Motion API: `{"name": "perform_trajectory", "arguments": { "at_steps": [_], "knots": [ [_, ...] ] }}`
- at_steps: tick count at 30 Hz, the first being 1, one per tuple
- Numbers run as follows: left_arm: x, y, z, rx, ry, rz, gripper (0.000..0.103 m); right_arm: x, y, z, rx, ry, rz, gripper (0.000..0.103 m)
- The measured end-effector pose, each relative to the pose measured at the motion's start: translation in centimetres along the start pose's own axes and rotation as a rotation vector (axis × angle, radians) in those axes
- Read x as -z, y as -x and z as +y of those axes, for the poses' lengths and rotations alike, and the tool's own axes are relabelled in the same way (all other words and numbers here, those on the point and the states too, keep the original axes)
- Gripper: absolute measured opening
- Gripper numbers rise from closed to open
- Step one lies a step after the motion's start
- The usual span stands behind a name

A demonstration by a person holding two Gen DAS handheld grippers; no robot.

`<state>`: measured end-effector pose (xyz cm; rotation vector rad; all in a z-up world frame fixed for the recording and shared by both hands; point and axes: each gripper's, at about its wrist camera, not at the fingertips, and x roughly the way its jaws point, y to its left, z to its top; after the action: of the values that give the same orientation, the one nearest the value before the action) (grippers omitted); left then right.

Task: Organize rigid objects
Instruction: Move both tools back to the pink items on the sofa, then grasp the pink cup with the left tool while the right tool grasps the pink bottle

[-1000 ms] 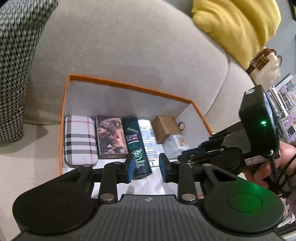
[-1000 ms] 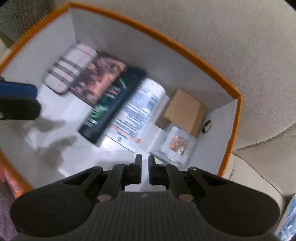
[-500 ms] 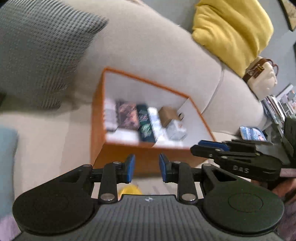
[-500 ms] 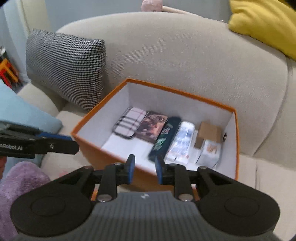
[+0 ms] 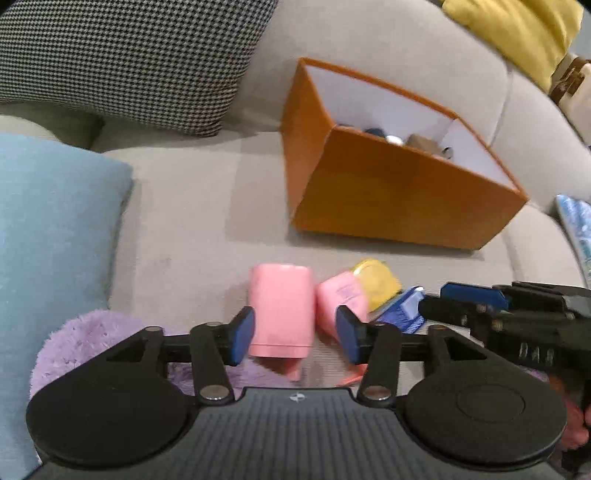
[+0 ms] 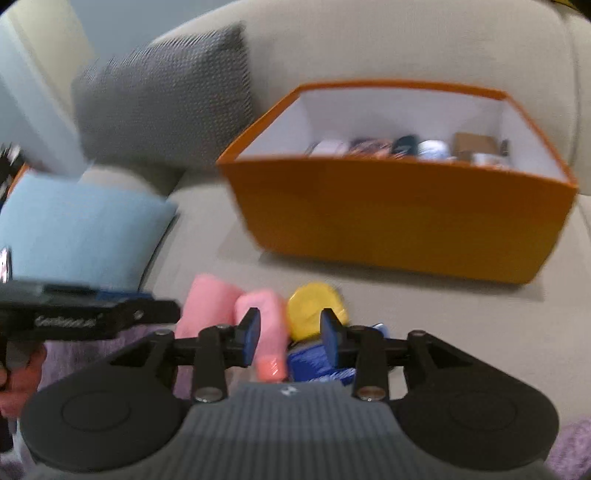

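An orange box (image 5: 399, 192) (image 6: 399, 218) with a white inside stands on the sofa seat and holds several items lined up at its back. In front of it lie a pink cylinder (image 5: 280, 310) (image 6: 205, 306), a pink bottle (image 5: 341, 299) (image 6: 266, 328), a yellow round thing (image 5: 376, 280) (image 6: 314, 310) and a blue pack (image 5: 402, 314) (image 6: 314, 362). My left gripper (image 5: 291, 334) is open and empty just above the pink cylinder. My right gripper (image 6: 290, 338) is open and empty over the pink bottle and yellow thing.
A houndstooth cushion (image 5: 129, 59) and a light blue cushion (image 5: 51, 236) lie to the left. A purple fluffy thing (image 5: 92, 343) is near the front left. A yellow cushion (image 5: 517, 29) sits on the sofa back.
Both grippers have pulled back out of the orange box and dropped toward the loose items on the seat. Both jaws have opened wider.
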<state>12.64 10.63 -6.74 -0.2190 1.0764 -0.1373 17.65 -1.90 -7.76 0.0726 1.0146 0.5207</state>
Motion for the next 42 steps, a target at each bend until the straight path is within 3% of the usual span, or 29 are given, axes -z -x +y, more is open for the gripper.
{"name": "perform_trajectory", "arguments": {
  "at_steps": [4,8,14,18,26,29,37,42],
  "knots": [
    [-0.1,-1.8,0.0,-0.024,-0.001,0.013,0.068,1.1,-1.8,1.7,0.039,0.105,0.031,0.037],
    [-0.1,-3.6,-0.9,-0.071,-0.055,0.042,0.068,1.4,-2.7,1.5,0.043,0.095,0.053,0.037],
    [-0.4,-5.0,-1.0,-0.097,-0.048,0.072,0.066,1.5,-4.0,1.3,0.036,0.098,0.083,0.037],
    [-0.6,-5.6,-0.4,-0.074,-0.014,0.087,0.065,1.4,-5.2,2.3,0.014,0.135,0.094,0.037],
    [-0.2,-5.0,2.0,-0.012,0.09,0.079,0.065,0.5,-7.2,3.7,0.049,0.215,0.081,0.04],
    [-0.1,-4.9,2.3,-0.006,0.093,0.079,0.065,0.1,-8.2,3.8,0.049,0.224,0.098,0.045],
    [0.0,-5.2,2.8,0.004,0.126,0.084,0.065,-0.4,-9.1,3.2,0.043,0.186,0.112,0.046],
    [-0.9,-6.6,2.7,-0.019,0.137,0.138,0.064,-0.1,-8.4,3.5,0.046,0.215,0.1,0.045]
  ]
}}
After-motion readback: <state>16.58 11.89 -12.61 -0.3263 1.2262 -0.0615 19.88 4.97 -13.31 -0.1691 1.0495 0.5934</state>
